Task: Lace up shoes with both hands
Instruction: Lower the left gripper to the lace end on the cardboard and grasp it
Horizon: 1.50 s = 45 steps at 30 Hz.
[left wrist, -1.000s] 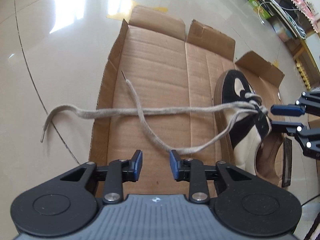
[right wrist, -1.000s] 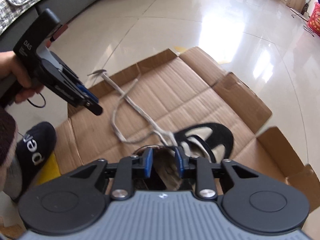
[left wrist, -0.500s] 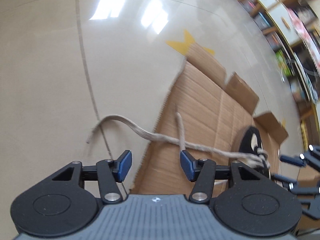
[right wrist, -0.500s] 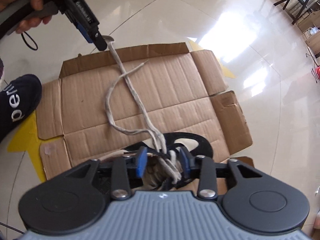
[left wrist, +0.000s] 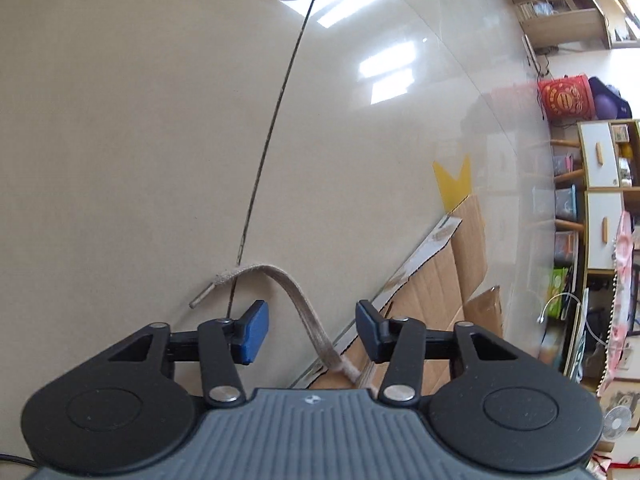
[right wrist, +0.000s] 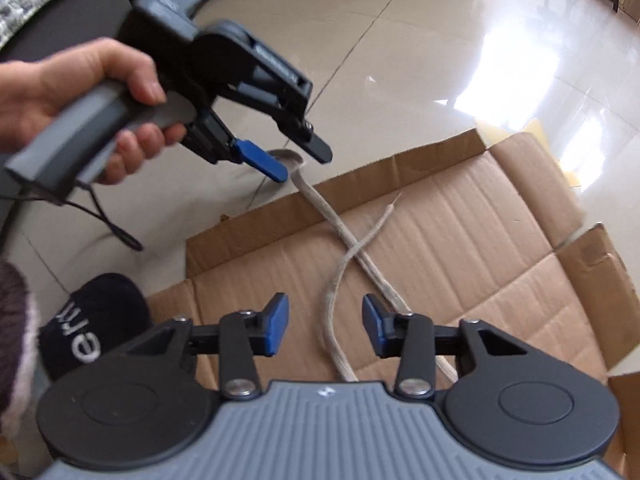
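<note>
Over the glossy tile floor (left wrist: pixel 160 120), past the edge of the flattened cardboard (right wrist: pixel 460 240), your left gripper (left wrist: pixel 310 330) has its blue pads spread wide apart, and one beige shoelace (left wrist: pixel 304 308) arcs up between them without either pad touching it, its tip (left wrist: pixel 199 301) drooping toward the floor on the left. From the right wrist view you can see your hand (right wrist: pixel 80 92) wrapped around that left tool's grey handle, with the lace end curled right by its fingertips. Your right gripper (right wrist: pixel 324 330) is also wide open, hovering above the cardboard with nothing in it. Two lace strands (right wrist: pixel 360 248) cross each other on the cardboard ahead of it and run back under the gripper body. Can't see the shoe itself in either view. A dark slipper (right wrist: pixel 92 332) with white lettering sits at the cardboard's left edge.
</note>
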Each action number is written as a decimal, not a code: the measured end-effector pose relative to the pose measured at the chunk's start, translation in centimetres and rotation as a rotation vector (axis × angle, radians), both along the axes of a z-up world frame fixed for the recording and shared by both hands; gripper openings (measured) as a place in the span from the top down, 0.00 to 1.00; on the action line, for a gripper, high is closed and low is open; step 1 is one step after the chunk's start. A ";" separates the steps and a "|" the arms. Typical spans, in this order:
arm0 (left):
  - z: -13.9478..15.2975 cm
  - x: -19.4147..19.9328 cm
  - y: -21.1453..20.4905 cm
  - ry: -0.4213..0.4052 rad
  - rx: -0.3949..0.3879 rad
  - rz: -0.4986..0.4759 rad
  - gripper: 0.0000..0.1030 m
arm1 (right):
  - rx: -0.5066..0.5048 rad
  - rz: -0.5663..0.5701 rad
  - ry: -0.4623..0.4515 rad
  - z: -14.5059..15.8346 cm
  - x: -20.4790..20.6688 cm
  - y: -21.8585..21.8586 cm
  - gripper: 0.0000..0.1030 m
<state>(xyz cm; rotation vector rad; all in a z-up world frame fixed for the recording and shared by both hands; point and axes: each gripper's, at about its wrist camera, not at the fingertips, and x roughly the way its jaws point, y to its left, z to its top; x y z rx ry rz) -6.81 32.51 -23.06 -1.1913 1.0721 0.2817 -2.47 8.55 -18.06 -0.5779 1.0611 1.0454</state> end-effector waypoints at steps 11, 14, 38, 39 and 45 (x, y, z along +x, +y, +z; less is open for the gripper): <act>-0.7 1.4 -1.0 -0.037 0.046 -0.011 0.97 | 0.035 0.020 0.114 -3.1 -0.4 1.1 0.98; 1.1 2.5 -2.2 -0.116 0.140 -0.113 0.97 | 0.040 0.060 0.151 -3.1 -1.4 0.9 0.98; 1.1 3.0 -17.0 -0.185 0.536 -1.212 0.51 | 0.064 0.155 0.260 0.1 -6.2 -4.8 0.74; 1.3 3.2 -16.9 -0.187 0.543 -1.177 0.51 | 0.074 0.148 0.258 0.4 -6.1 -5.1 0.73; 2.2 5.0 -16.6 -0.202 0.556 -1.069 0.59 | 0.098 0.116 0.247 1.8 -5.3 -6.5 0.73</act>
